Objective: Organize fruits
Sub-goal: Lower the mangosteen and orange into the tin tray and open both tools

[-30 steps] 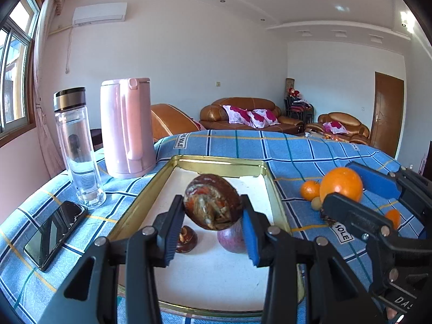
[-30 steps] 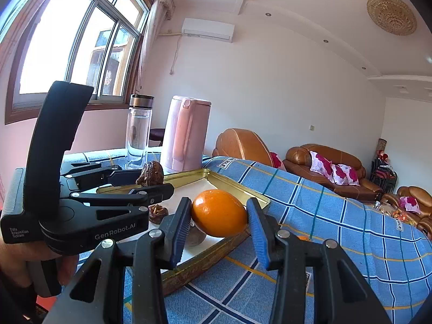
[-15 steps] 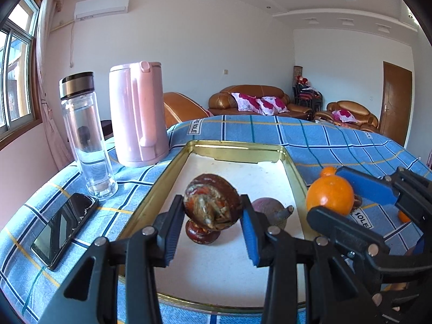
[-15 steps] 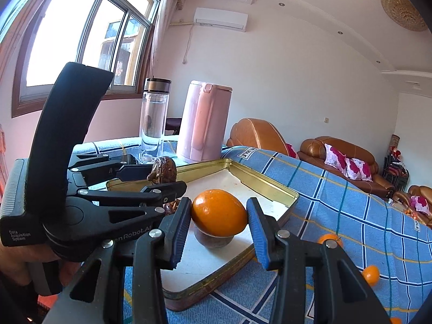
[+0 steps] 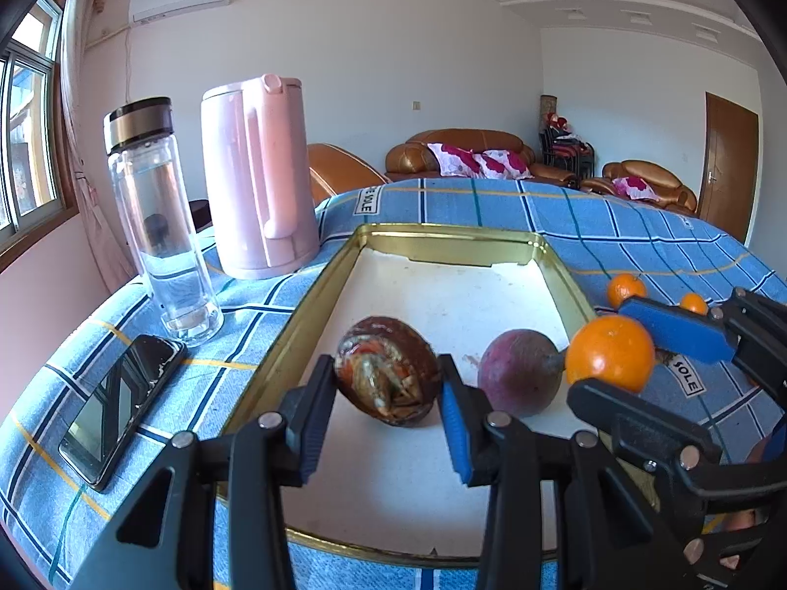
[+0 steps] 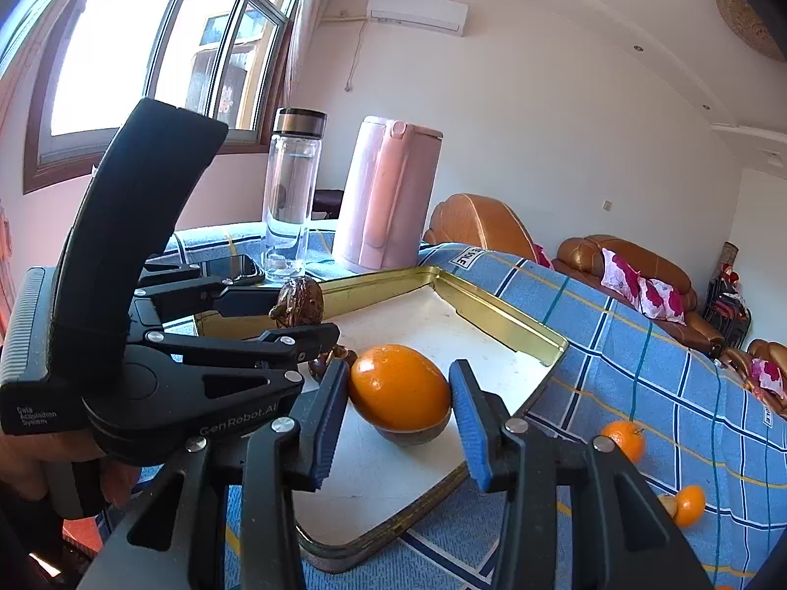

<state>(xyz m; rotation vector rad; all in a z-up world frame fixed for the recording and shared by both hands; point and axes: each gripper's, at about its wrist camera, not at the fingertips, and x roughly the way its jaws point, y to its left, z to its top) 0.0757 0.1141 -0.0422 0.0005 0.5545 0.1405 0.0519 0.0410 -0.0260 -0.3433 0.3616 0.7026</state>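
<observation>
Two hand-held claws hang side by side over a gold-rimmed tray (image 5: pixel 315 290) on a table draped in a blue plaid cloth (image 5: pixel 615 231), each carrying one fruit. The left claw (image 5: pixel 388 410) is closed on a dark brown, cracked fruit (image 5: pixel 388 376), its blue pads pressed to either side, held above the tray's white floor near the front. The right claw (image 6: pixel 401 410) grips an orange (image 6: pixel 399 387) the same way, just over the tray's right-hand edge. Both fruits appear to be on their way in, held clear of the surface so they can be set down rather than dropped.

The tray already holds a reddish-purple round fruit (image 5: pixel 519 371) lying between the two claws, and a small brown piece (image 6: pixel 339 356) beneath the left claw, seen from the right wrist view. Much of the white floor is still bare.

Outside the tray, two small tangerines (image 6: pixel 623 440) sit loose on the cloth to the right, apparently waiting their turn. To the left stand a pink kettle (image 5: pixel 258 177) and a glass bottle (image 5: pixel 157 226), with a phone (image 5: pixel 118 405) lying flat beside them, well apart from the sorting.
</observation>
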